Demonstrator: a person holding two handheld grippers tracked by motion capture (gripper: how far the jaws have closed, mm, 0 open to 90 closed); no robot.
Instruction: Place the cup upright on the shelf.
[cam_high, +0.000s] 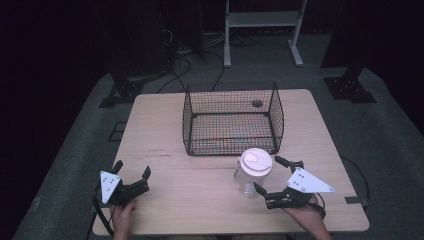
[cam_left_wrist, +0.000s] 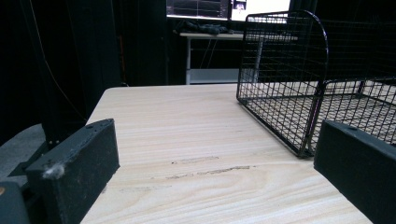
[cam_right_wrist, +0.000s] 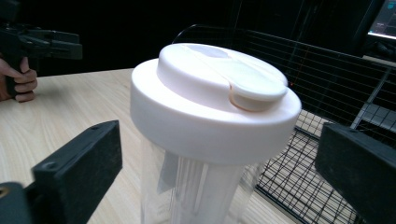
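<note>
A clear plastic jar (cam_high: 248, 181) with a white lid (cam_high: 256, 162) stands upright on the wooden table (cam_high: 200, 200), just in front of a black wire basket (cam_high: 232, 119). My right gripper (cam_high: 270, 175) is open, its jaws spread to either side of the jar without touching it. In the right gripper view the jar's lid (cam_right_wrist: 215, 100) sits close between the two black jaws, the clear body (cam_right_wrist: 196, 191) below. My left gripper (cam_high: 132, 172) is open near the table's front left, with bare table between its jaws (cam_left_wrist: 210, 163).
The wire basket (cam_left_wrist: 299, 79) looks empty, open at the top, mid-table. A white metal stand (cam_high: 262, 25) and cables lie on the floor behind the table. A round hole (cam_high: 257, 103) sits in the tabletop behind the basket.
</note>
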